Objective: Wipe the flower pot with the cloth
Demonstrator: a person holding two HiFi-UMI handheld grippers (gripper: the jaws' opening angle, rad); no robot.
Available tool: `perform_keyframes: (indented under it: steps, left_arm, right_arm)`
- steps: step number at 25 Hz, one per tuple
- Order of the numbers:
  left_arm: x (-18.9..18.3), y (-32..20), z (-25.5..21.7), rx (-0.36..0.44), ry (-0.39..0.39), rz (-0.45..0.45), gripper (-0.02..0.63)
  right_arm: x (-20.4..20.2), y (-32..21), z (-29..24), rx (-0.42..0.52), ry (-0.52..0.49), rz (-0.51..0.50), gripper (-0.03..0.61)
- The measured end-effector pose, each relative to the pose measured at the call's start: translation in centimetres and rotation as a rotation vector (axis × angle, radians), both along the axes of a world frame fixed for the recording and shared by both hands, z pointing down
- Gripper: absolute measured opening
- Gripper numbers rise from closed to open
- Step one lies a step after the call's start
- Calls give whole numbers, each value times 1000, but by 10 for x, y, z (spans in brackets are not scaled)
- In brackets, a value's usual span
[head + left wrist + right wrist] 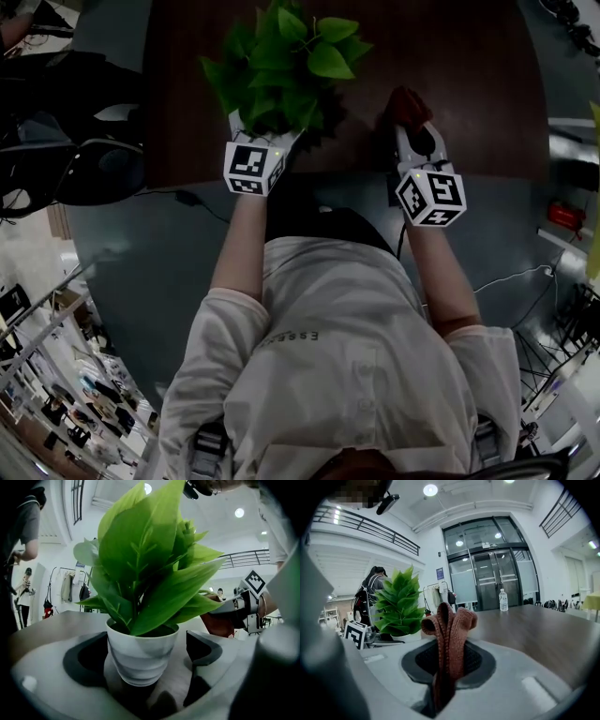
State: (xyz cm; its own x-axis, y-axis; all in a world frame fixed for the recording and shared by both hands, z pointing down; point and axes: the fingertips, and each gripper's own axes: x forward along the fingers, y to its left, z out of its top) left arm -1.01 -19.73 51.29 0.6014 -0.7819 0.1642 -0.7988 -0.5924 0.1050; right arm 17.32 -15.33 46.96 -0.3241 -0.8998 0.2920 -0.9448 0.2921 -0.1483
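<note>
Pot: white flower pot (140,656) stands upright on the brown wooden surface (469,94), towards its near edge and in front of the person's left hand.
Plant: broad green leaves (150,564) rise from the pot; in the head view they spread over it and hide it.
Left tongs: left tongs (267,131) reach in level under the leaves, spread wide with the pot between them. The right-hand pad (201,646) stands clear of the pot's wall, with bare surface showing in the gap. The left-hand pad (86,660) sits just beside the wall; whether it touches, I cannot tell.
Cloth: reddish-brown knitted cloth (449,625) is bunched into upright folds that poke out past the pads.
Right tongs: right tongs (417,141) are clamped together on the cloth, to the right of the plant and apart from it, not touching the pot.
Marker cubes: one cube (253,167) sits on the left tongs near the wrist, another (431,197) on the right tongs.
Surface beyond: a clear water bottle (503,600) stands upright far along the surface, well apart from the pot.
Room: tall glass doors (492,569) close the far wall; a person (370,592) stands behind the plant in the right gripper view.
</note>
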Motion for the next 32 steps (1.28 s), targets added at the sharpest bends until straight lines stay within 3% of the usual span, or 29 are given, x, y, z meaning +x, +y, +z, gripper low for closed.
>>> perform_keyframes:
  steps: [6,13,18,24,29,32]
  left_arm:
    - [2,-21,-1,30,-8,-19,526]
    - [16,-29,10,6,-17,78,551]
    - [19,-28,19,-8,-2,83,551]
    - [39,-18,-35,-14,41,142,551]
    - [47,-10,-112,-47,202,177,549]
    - [58,1,-166,-49,248,227,549]
  right_arm:
    - [8,-13,1,1,4,-7,48]
    - [6,-14,10,-11,3,1,49]
    - [15,-18,16,-27,9,11,48]
    - [23,-14,13,-63,-6,19,49]
    - [-5,-1,1,-113,-38,-39,48]
    - [-28,7,-13,-138,-83,-85,49]
